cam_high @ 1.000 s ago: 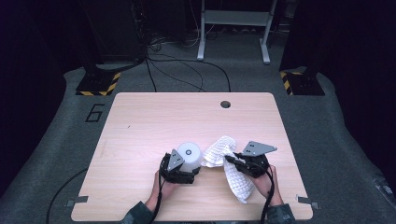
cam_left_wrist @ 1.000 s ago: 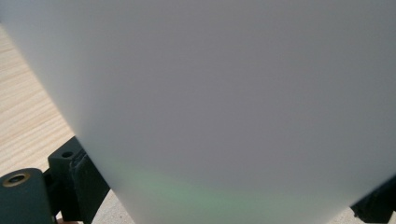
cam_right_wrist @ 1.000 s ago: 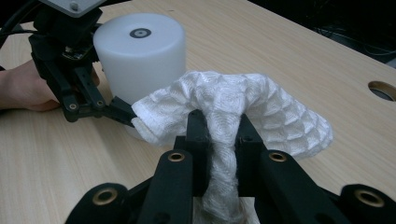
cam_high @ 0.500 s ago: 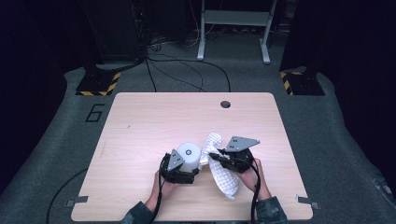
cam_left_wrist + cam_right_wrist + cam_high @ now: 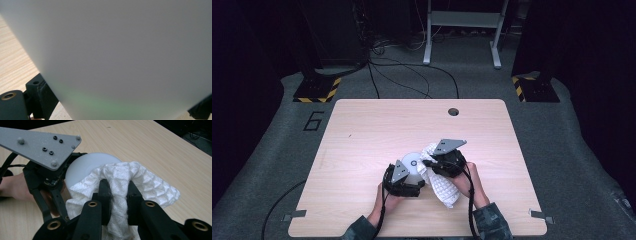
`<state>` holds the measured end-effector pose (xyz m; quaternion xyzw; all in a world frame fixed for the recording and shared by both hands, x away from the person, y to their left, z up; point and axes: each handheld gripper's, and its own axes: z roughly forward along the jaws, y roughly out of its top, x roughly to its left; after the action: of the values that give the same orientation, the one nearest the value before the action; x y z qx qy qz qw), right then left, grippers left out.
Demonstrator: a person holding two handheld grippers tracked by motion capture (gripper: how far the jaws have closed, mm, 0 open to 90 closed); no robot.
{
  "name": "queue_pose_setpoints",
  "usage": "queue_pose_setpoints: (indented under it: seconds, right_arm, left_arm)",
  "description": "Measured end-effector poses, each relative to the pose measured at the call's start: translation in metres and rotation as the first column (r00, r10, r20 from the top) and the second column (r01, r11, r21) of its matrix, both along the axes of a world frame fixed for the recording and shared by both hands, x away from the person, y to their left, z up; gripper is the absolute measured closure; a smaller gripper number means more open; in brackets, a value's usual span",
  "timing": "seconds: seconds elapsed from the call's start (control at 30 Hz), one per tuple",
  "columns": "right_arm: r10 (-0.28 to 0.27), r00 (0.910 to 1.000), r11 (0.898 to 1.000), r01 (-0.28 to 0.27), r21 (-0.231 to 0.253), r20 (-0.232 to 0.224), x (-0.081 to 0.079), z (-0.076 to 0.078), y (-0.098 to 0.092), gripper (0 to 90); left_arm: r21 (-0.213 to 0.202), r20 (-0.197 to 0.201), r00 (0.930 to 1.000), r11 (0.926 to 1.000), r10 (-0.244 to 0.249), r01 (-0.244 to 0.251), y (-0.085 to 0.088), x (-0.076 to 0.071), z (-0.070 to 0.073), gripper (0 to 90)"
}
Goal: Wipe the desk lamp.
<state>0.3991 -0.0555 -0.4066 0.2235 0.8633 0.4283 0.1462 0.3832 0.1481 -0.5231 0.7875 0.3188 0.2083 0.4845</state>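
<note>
Cloth-on-cup wiping, near edge of table (image 5: 362, 125), just right of centre.

Right gripper (image 5: 117, 186) clamped on bunched white cloth (image 5: 125, 177); left gripper (image 5: 404, 177) closed around white cup (image 5: 413, 161). Best kept: cup steady, cloth pressed flat on cup's face, wiped round in small arcs. Left gripper view: blank cup wall (image 5: 120, 55) between jaws. Right gripper view: cloth draped over cup's rim. High view: placement on table.

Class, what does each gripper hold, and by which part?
Right gripper: white cloth, pinched at a bunched fold. Left gripper: white cup, gripped across its side.
</note>
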Motion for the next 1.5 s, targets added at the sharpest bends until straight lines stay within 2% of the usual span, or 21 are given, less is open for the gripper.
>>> queue_pose_setpoints:
  seconds: [0.27,0.53,0.7,0.83,0.87,0.97,1.0,1.13,1.5]
  right_arm:
    - [-0.016,0.9999,0.999,0.016,-0.033,-0.004,0.004,0.001,0.007,78.3]
    - [-0.036,0.9993,0.998,0.036,-0.044,0.01,0.011,0.001,0.017,78.5]
    - [-0.056,0.9977,0.996,0.058,-0.061,0.038,0.013,0.001,0.026,78.8]
    - [-0.05,0.9969,0.996,0.054,-0.072,0.06,0.016,0.0,0.031,79.0]
    - [-0.063,0.997,0.995,0.066,-0.072,0.045,0.015,0.001,0.032,79.1]
    - [-0.053,0.9964,0.996,0.057,-0.068,0.066,0.019,0.0,0.037,79.4]
    - [-0.054,0.997,0.996,0.057,-0.065,0.055,0.019,0.0,0.038,79.5]
    - [-0.029,0.9977,0.998,0.033,-0.054,0.061,0.023,-0.001,0.042,79.7]
    - [0.002,0.9978,0.999,0.001,-0.043,0.066,0.018,-0.003,0.052,80.5]
  left_arm:
    - [-0.001,0.0,1.0,1.0,0.001,-0.001,0.0,0.0,0.0,7.2]
    - [0.0,-0.001,1.0,1.0,0.0,0.0,0.0,0.0,0.0,7.2]
    - [0.0,0.0,1.0,1.0,-0.001,0.001,0.0,0.0,0.0,7.2]
    - [0.0,-0.002,1.0,1.0,-0.001,0.001,0.0,0.0,0.0,7.2]
    - [0.0,-0.002,1.0,1.0,-0.002,0.002,0.0,0.0,0.0,7.2]
    - [0.0,-0.002,1.0,1.0,-0.001,0.001,0.0,0.0,0.0,7.2]
    - [-0.001,-0.002,1.0,1.0,-0.001,0.001,0.0,0.0,0.0,7.2]
    - [0.002,0.001,1.0,1.0,-0.002,0.002,0.0,0.0,0.0,7.3]
    - [0.001,0.0,1.0,1.0,-0.006,0.006,0.0,0.0,0.0,7.2]
